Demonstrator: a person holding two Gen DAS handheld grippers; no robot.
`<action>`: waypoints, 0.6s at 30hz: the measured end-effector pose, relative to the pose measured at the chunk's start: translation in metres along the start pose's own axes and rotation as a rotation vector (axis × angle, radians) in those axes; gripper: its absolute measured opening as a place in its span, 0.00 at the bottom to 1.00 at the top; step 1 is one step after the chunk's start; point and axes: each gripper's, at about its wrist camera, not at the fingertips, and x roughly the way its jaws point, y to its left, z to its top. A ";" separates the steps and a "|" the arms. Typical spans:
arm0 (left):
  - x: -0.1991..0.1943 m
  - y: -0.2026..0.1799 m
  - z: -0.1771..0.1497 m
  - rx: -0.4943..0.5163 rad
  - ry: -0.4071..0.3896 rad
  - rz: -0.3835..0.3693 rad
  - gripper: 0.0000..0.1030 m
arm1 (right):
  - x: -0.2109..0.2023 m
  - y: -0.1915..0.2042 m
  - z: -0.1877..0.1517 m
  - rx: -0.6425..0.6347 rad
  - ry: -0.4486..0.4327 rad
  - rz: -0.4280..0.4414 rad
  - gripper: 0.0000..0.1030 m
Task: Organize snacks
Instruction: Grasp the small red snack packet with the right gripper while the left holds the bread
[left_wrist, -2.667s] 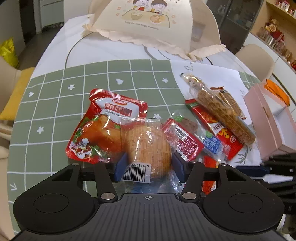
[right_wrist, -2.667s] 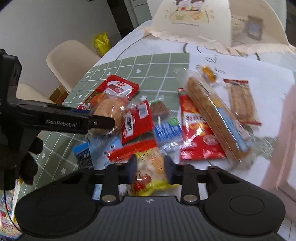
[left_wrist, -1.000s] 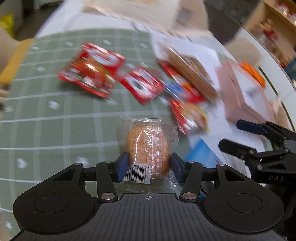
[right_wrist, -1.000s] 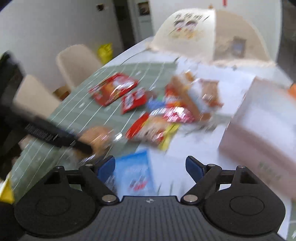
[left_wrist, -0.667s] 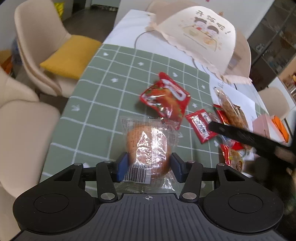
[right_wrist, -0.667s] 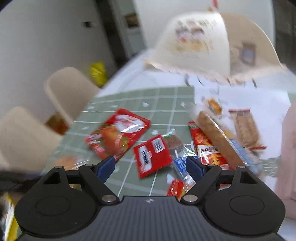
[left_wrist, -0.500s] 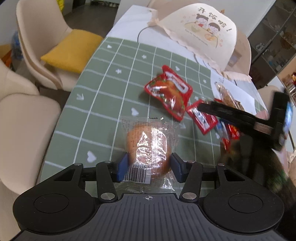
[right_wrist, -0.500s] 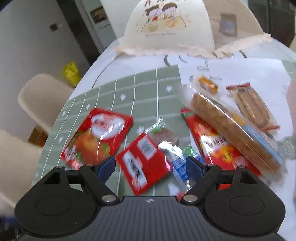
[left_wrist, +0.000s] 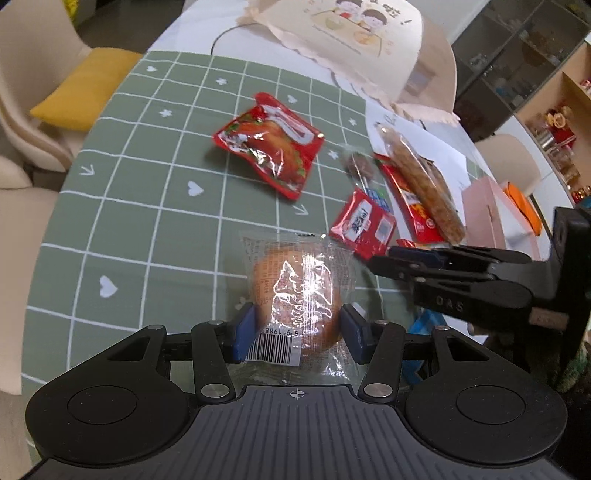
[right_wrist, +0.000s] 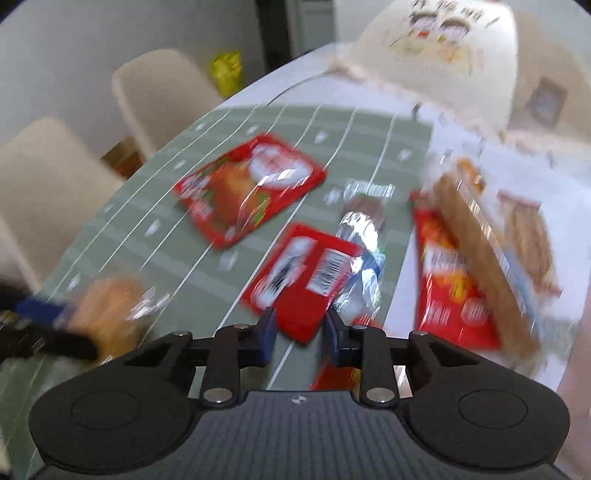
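sage-green tablecloth with white grid lines, hearts and stars (left_wrist: 155, 206) | golden-orange bun in clear glossy wrapper with black-and-white barcode (left_wrist: 295, 291) | red foil pouch printed with roast chicken (left_wrist: 271, 144) | small red packet with white label (left_wrist: 364, 227) | pale pink box (left_wrist: 491, 210), at the table's right edge

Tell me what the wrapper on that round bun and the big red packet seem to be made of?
The bun wrapper looks like thin clear plastic film: the bun shows through and glare crinkles across it. The red packet seems glossy printed plastic or foil laminate, judging by its shiny wrinkled highlights; which one is hard to tell.
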 end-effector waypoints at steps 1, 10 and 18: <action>0.001 0.000 -0.001 -0.003 0.002 0.002 0.53 | -0.003 0.002 -0.002 -0.008 -0.007 -0.013 0.28; -0.007 0.018 -0.004 -0.049 -0.014 0.068 0.53 | 0.017 0.022 0.011 0.198 -0.059 -0.123 0.68; -0.009 0.024 -0.009 -0.068 -0.015 0.086 0.53 | 0.044 0.033 0.025 0.190 -0.134 -0.218 0.83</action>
